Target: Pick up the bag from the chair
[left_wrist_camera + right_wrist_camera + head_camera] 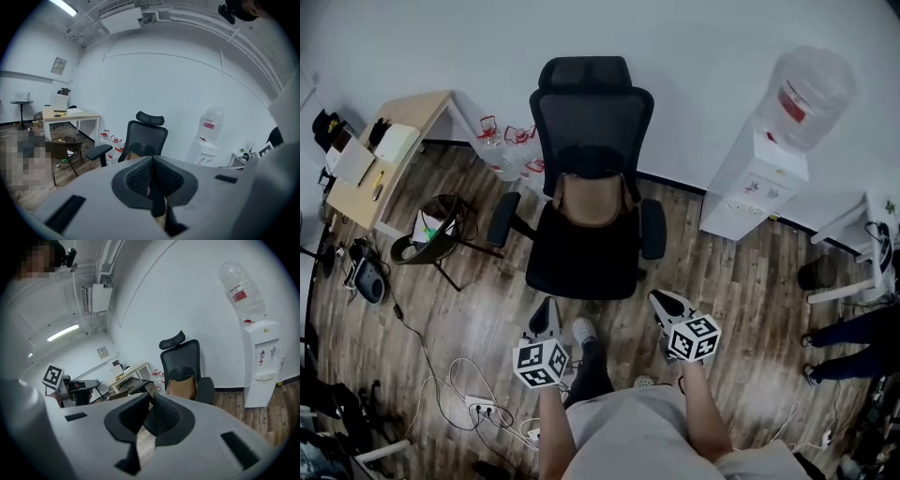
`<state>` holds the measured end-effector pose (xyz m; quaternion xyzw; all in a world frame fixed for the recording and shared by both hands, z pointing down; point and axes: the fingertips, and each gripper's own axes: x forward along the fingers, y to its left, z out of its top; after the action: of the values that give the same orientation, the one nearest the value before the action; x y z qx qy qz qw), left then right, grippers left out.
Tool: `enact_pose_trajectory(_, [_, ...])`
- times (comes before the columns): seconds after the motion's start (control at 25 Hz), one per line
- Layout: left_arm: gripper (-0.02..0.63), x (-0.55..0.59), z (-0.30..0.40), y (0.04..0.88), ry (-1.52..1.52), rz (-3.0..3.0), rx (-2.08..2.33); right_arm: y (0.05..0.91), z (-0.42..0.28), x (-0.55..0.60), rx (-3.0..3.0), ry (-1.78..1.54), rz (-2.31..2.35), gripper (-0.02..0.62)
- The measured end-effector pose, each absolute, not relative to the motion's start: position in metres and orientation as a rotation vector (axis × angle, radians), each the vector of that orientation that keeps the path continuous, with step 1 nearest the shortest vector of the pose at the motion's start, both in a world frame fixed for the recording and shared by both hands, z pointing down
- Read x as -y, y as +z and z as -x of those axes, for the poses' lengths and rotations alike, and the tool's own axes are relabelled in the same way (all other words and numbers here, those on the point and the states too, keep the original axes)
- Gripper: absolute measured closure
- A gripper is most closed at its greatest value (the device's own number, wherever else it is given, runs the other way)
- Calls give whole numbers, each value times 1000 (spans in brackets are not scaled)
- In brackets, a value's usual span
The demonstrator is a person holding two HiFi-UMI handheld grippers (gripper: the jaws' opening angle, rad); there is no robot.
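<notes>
Left gripper (546,307), right gripper (658,299) hover over plank floor (727,277) facing chair (581,258), bag (591,202).

Nothing is legible: the water bottle's red label (794,101) and the wall notice (58,66) are too small.

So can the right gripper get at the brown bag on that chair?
Probably, once it moves forward. The right gripper hangs short of the chair, only bare seat lies before the bag, and its shut jaws would need opening.
</notes>
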<state>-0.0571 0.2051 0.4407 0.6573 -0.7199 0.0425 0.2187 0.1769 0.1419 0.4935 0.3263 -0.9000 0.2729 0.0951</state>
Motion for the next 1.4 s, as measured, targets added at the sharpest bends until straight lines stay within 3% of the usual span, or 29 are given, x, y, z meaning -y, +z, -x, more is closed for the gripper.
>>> enact_pose_trajectory(0.48, [600,-101,173,477,117,-1823,1862,529,-48,-52,2543,916,-1014,558])
enact_pose_trajectory(0.68, [592,-72,190,501,191,-1886,1782,550,-17,-25,2507,947,-1040,524])
enact_pose_trajectory(1.0, [497,-29,179,556,282,-1970,1606,593,3,3,2453,989,-1067,468])
enact_pose_trajectory(1.2, [471,6,175,581,304,-1998,1548,623,21,32,2449,985,-1025,413])
enact_pose_trajectory(1.4, [440,40,188,620,349,-1951,1534,651,31,71,2450,995,-1013,403])
